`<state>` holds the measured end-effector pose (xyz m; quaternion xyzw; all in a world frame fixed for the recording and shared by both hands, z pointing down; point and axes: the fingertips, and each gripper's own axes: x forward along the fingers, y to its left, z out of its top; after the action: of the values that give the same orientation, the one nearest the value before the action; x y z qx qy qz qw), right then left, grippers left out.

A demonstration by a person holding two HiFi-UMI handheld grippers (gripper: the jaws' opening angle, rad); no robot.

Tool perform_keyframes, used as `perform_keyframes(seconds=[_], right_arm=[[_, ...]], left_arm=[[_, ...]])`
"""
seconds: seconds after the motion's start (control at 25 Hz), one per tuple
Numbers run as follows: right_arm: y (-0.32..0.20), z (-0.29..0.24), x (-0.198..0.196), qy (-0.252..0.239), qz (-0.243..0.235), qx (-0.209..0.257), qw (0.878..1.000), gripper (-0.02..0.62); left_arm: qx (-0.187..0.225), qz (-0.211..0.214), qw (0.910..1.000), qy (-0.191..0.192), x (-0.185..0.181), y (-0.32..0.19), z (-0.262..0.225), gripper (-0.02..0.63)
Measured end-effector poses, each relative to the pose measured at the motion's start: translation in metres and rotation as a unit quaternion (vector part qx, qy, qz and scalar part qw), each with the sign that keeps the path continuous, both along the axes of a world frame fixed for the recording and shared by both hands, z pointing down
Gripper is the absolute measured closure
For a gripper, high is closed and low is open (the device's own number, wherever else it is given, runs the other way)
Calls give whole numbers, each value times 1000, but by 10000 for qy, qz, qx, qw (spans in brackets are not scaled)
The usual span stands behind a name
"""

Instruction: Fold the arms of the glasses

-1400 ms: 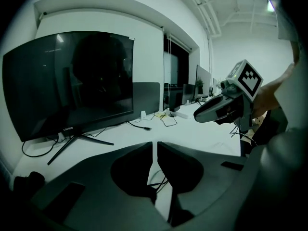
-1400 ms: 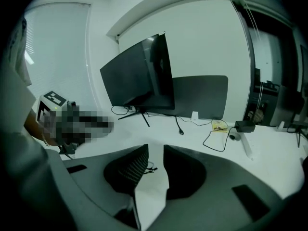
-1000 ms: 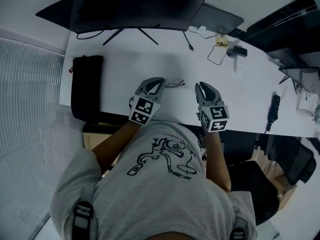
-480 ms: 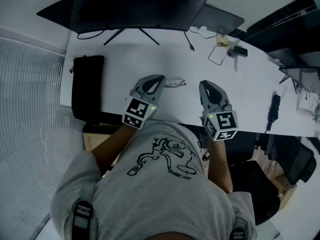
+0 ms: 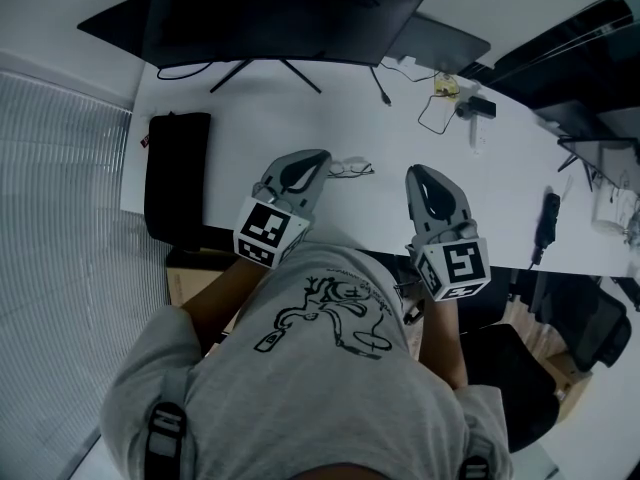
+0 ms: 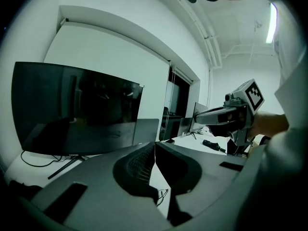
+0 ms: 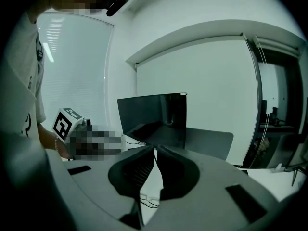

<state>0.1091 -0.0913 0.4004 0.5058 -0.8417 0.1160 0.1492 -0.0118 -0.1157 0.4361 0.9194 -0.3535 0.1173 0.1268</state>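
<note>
A pair of thin-framed glasses [image 5: 350, 168] lies on the white table [image 5: 250, 118], between and a little beyond my two grippers. Whether its arms are folded is too small to tell. My left gripper [image 5: 318, 156] hangs just left of the glasses, jaws shut and empty; in the left gripper view its tips [image 6: 155, 143] meet above the glasses [image 6: 161, 196]. My right gripper [image 5: 418, 174] is held to their right, well apart. Its jaws have just been closing with nothing between them, and its tips [image 7: 156, 148] meet above the glasses [image 7: 147, 201].
A wide dark monitor [image 5: 270, 13] stands at the back of the table, with a second dark panel [image 5: 435, 40] to its right. A black pouch [image 5: 175, 173] lies at the left end. Cables and small devices [image 5: 445, 103] sit at the back right.
Both grippers have risen off the table and drawn back toward the person. The glasses stay where they lay on the table.
</note>
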Motion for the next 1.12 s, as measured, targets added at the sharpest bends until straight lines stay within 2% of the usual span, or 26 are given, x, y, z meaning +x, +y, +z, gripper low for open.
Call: perform_keyframes(seconds=[0.56,1.12], right_arm=[[8,-43,-7,-13,-88,274,9996,572],[10,-67,-4,31,-75,532,9986,577]], left_arm=[[334,-39,9987,382,-5,3,-55,584],[498,-109,9971,561,-6,4,-79,584]])
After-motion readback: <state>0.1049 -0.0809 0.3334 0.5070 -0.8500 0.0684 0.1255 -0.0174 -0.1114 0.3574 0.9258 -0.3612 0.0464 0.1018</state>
